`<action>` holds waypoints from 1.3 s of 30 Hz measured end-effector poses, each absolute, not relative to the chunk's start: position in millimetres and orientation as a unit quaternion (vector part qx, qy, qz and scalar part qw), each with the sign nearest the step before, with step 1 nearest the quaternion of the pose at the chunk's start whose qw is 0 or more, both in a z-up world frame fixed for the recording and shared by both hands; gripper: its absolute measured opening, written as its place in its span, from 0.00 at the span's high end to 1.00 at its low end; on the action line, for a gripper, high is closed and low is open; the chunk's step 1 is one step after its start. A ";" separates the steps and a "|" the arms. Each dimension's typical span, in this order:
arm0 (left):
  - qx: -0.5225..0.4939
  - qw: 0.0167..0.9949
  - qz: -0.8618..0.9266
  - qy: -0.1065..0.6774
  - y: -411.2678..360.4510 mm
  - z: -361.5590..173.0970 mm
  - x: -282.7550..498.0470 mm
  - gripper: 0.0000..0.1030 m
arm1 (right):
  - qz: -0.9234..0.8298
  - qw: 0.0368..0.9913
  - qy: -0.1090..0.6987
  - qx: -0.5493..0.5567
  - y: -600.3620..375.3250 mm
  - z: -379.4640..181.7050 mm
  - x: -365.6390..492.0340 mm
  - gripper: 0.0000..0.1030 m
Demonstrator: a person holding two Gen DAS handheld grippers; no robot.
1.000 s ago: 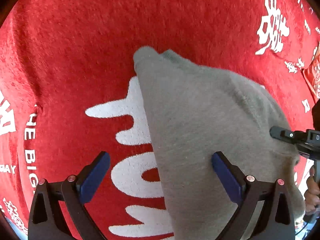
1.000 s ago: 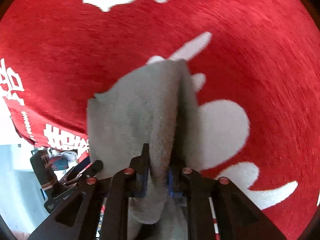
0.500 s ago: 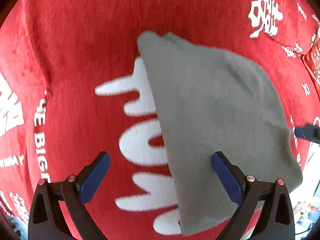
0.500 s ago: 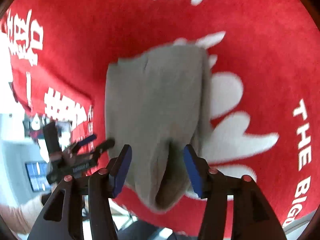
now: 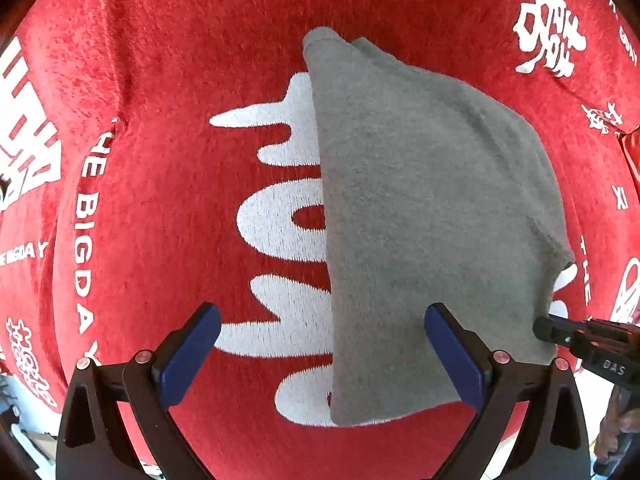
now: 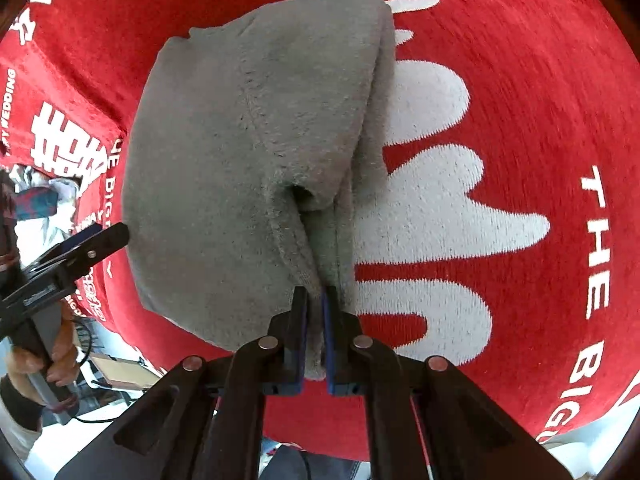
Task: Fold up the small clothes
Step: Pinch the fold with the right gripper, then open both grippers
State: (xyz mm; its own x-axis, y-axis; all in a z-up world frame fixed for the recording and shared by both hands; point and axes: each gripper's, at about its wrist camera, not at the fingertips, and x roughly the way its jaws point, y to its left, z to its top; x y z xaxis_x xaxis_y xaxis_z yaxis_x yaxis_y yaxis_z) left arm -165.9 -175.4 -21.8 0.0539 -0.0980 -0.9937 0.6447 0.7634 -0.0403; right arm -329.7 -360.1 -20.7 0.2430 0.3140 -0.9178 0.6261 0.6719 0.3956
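Note:
A small grey fleece garment [image 5: 424, 216] lies folded on a red cloth with white lettering [image 5: 160, 152]. My left gripper [image 5: 324, 344] is open and empty, its fingers straddling the garment's left folded edge from above. In the right wrist view the same garment [image 6: 240, 152] fills the middle, and my right gripper [image 6: 315, 316] is shut on its near edge, pinching a bunched fold of grey fabric. The right gripper's tip also shows at the right edge of the left wrist view [image 5: 560, 332].
The red cloth [image 6: 540, 120] covers the whole table and hangs over its near edge. The left gripper and the hand holding it show at the left of the right wrist view [image 6: 80, 248]. Floor clutter lies below the table edge [image 6: 116, 372].
My right gripper opened half a second ago and has now shut again on the garment's near edge. The left gripper stayed open and pulled back, so more of the garment shows.

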 end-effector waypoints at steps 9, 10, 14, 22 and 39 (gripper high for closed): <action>0.205 0.700 -0.268 0.629 -162.6 -7.5 -161.5 0.01 | -0.140 0.693 0.595 0.382 -345.3 -15.4 -318.1 0.93; 0.202 0.703 -0.266 0.628 -158.6 -4.9 -161.1 0.01 | -0.145 0.692 0.593 0.385 -344.8 -14.3 -318.8 0.93; 0.194 0.712 -0.262 0.622 -141.8 5.2 -159.6 0.01 | -0.162 0.688 0.589 0.393 -341.9 -8.7 -325.8 0.90; 0.177 0.733 -0.259 0.603 -115.4 24.7 -154.3 0.01 | -0.228 0.661 0.585 0.411 -343.4 -2.4 -346.7 0.59; 0.164 0.731 -0.252 0.613 -70.4 40.6 -163.4 0.01 | -0.281 0.699 0.513 0.411 -334.3 46.5 -352.7 0.15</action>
State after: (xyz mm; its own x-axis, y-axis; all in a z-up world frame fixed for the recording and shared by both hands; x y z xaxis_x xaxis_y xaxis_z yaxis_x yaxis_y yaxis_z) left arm -163.4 -70.4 40.6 0.1212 -0.1672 -0.9784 0.5693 0.8192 -0.0695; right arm -352.7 -334.3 46.5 0.3153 0.0296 -0.9485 0.8149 0.5037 0.2866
